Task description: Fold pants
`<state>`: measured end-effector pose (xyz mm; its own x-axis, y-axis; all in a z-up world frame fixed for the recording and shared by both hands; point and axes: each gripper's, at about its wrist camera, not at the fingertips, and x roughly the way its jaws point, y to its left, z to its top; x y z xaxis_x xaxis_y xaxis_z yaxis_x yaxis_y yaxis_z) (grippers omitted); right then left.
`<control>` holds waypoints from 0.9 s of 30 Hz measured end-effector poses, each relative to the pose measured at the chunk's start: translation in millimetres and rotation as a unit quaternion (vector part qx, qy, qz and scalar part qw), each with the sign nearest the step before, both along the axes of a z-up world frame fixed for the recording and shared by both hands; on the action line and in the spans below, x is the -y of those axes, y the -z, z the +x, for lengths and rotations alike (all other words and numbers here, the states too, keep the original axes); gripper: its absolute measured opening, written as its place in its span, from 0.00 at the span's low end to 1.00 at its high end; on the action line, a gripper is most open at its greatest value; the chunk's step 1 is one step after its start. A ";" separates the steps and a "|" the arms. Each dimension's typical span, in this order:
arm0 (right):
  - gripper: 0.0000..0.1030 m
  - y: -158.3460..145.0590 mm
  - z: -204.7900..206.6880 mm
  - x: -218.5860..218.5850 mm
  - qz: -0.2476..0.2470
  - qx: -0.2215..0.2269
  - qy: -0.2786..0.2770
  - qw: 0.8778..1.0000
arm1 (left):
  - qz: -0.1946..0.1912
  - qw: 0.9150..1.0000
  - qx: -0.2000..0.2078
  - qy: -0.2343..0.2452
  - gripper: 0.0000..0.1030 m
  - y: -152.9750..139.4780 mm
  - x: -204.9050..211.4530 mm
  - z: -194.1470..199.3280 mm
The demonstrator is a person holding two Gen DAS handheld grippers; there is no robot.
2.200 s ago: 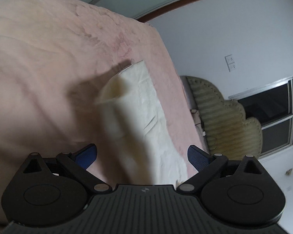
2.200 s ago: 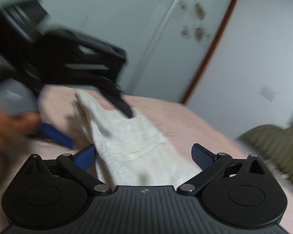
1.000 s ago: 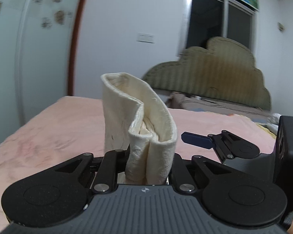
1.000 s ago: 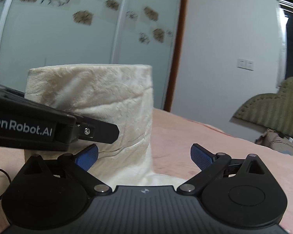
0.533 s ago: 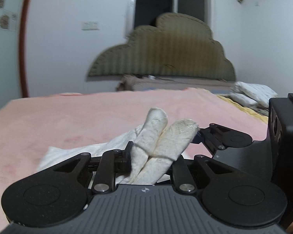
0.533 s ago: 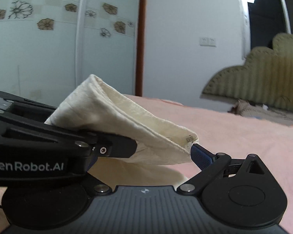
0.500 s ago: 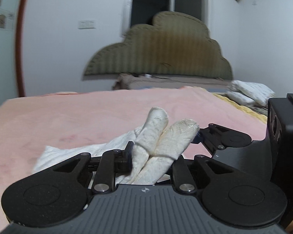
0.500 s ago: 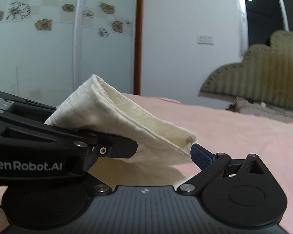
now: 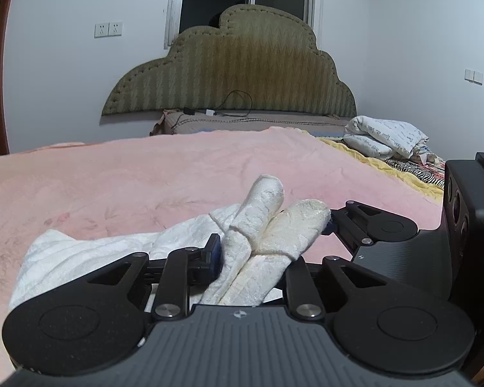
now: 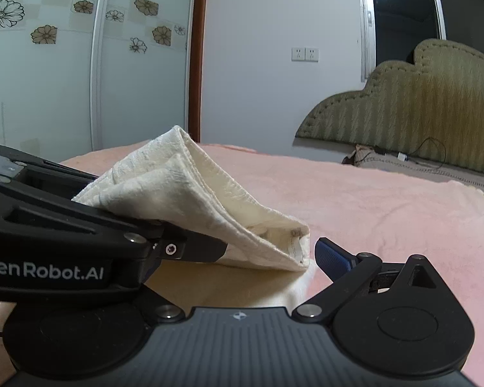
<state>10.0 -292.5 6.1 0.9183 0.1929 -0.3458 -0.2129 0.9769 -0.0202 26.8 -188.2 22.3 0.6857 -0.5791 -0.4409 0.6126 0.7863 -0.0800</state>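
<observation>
So the person is partway through doubling the pants (image 9: pixel 80 254) over on the bed. The left gripper (image 9: pixel 258 251) is pinching a bunched, doubled edge of the cloth. Two rounded fold ends are poking up out of the jaws like fat fingers. Those jaws have just been easing open a little, but the fabric is sitting between them and looks held. The right gripper (image 10: pixel 238 258) is hanging with its jaws spread wide and gripping nothing. One blue pad is sitting just beside the corner of the lifted flap. The rest of the pants is lying rumpled on the pink blanket (image 9: pixel 177 177), just below the left tool.

To do this bit well, I reckon the carried edge is wanting to go down low and flat, lined up over the layer underneath. The pinch should only be letting go once the cloth is resting on the bed. Dropping it from height is asking for a crooked, puffy fold. The free tool could be pressing or smoothing the crease.

The pants are looking cream-white, thick and crinkly, almost towel-like, so the folds are staying rounded rather than sharp. The blanket is looking plush and soft, so things are probably sinking in and dragging a bit. A padded olive headboard (image 9: pixel 242 74) with a scalloped top is standing behind.
</observation>
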 end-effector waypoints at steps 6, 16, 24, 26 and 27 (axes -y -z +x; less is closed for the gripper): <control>0.99 2.8 5.5 27.1 -0.016 -0.092 0.073 0.993 | 0.004 1.000 -0.005 0.011 0.20 4.8 -4.2 2.6; 1.00 26.4 -29.6 136.0 0.573 -0.130 -0.004 0.810 | 0.030 0.999 0.025 0.015 0.20 16.2 2.2 -8.0; 1.00 11.3 20.8 80.2 0.475 -0.208 -0.008 0.855 | 0.080 0.995 0.055 0.028 0.20 23.6 17.2 -15.3; 1.00 11.1 29.7 70.0 0.451 -0.235 -0.009 0.861 | 0.105 0.991 0.076 0.033 0.20 26.2 22.6 -20.0; 1.00 10.9 32.7 65.8 0.450 -0.247 -0.013 0.858 | 0.116 0.989 0.088 0.034 0.20 28.1 25.0 -22.3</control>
<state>42.7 -358.2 -4.7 0.6930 0.6047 -0.3926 -0.0005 0.5450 0.8385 4.5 -213.2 -5.8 0.7260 -0.5244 -0.4450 0.6536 0.7273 0.2093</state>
